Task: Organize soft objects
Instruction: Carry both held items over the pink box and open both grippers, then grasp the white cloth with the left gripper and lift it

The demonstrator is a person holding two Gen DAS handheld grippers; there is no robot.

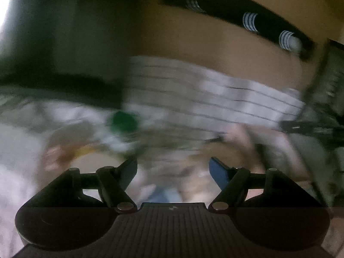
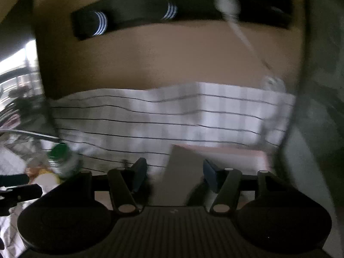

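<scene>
Right gripper (image 2: 175, 173) jaws apart, gripping nothing, grey folded cloth (image 2: 182, 178) between them, below striped cloth (image 2: 172, 116). Left gripper (image 1: 173, 169) likewise apart, empty.

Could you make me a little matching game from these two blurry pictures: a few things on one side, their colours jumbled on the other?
Things:
1. Cloth
2. Bottle cap
3. Rack on the wall
4. Finger pads

Colours:
A. Blue
B. Black
C. White with thin dark stripes
D. Green

Pairs: 1-C, 2-D, 3-B, 4-A
</scene>
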